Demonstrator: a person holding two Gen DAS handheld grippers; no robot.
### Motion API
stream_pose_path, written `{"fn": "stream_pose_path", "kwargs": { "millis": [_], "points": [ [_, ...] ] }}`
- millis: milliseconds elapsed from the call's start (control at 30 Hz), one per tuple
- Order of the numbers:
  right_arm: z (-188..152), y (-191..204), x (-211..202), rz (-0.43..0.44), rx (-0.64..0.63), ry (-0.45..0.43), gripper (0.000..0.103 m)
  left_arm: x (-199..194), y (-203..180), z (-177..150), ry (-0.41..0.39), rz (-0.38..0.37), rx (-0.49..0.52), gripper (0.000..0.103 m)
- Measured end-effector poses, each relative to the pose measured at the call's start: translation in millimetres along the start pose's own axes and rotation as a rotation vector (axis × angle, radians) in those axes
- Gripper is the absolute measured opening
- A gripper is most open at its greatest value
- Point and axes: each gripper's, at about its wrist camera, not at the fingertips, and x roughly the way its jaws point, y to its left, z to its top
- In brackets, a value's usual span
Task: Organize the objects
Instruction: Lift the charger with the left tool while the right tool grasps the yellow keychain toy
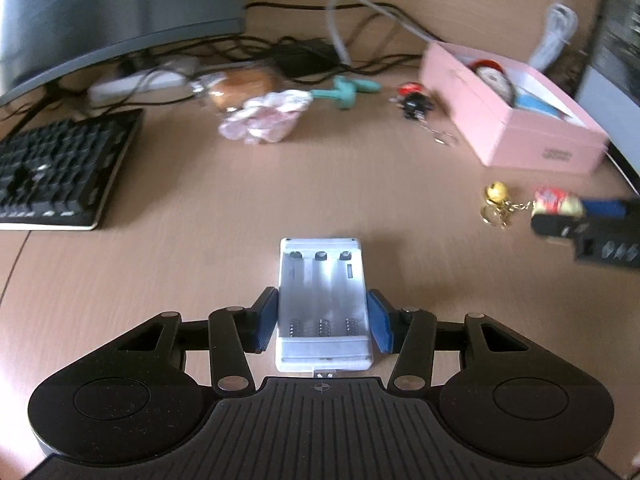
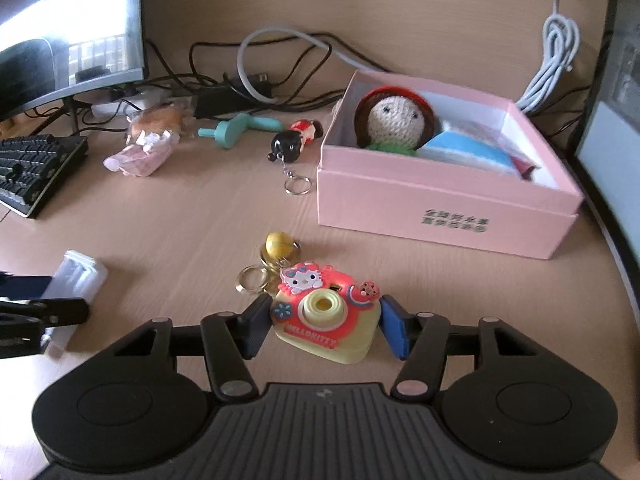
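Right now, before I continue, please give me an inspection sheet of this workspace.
Surface: wooden desk, crowded.
Job's things: white battery case; toy camera; open pink box holding a knitted doll.
Clutter: doll keychain, teal part, pink wrapper.
Grippers: left gripper closed on the battery case; right gripper closed on the toy camera.
Cables: black cables tangled behind; white cable coiled by the box.
Surroundings: keyboard, monitor.

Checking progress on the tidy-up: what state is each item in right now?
Pink box: open, doll inside.
Battery case: empty, between left hand-held gripper pads.
Toy camera: between right hand-held gripper pads, keychain attached.
Black figure: lying on desk.
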Motion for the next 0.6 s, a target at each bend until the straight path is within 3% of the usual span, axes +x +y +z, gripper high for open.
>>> {"fn": "stream_pose_path", "kwargs": {
  "millis": [233,367,600],
  "points": [
    [12,-17,-81,-0.055,0.012,-0.089,0.058,-13,-7,4,0.024,-0.199,0.028,0.052],
    [19,-31,-119,-0.104,0.054,-0.150,0.058,-27,-23,29,-0.035,-0.321,0.040,0.052],
    [16,-51,-150,-0.172,0.098,-0.180,0.058,-38,-54,99,-0.171,-0.444,0.079,0.052]
  ]
}}
